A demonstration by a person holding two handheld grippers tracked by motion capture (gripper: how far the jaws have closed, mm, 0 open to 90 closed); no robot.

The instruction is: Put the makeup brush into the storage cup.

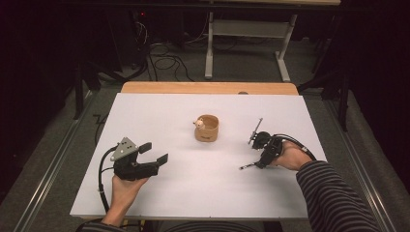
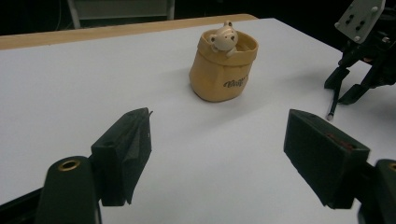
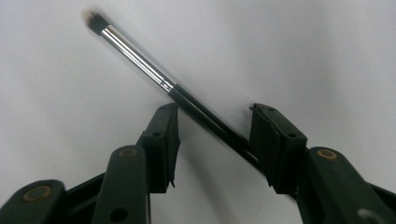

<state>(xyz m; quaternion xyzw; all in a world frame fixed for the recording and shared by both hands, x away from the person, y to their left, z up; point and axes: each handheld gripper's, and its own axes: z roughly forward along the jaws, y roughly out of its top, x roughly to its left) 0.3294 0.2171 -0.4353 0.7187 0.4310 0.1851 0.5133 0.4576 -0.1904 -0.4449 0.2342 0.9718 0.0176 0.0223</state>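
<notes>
1. Straddling the brush (image 3: pixel 187 100), your right hand-held gripper (image 3: pixel 215 140) has its jaws parted, pads not yet pressing the handle.
2. That brush lies flat on the white worktop (image 1: pixel 203 193) near its right edge.
3. Your left hand-held gripper (image 1: pixel 153 152) hovers released near the worktop's left edge, facing the tan bear pot (image 1: pixel 207 128) at centre.
</notes>
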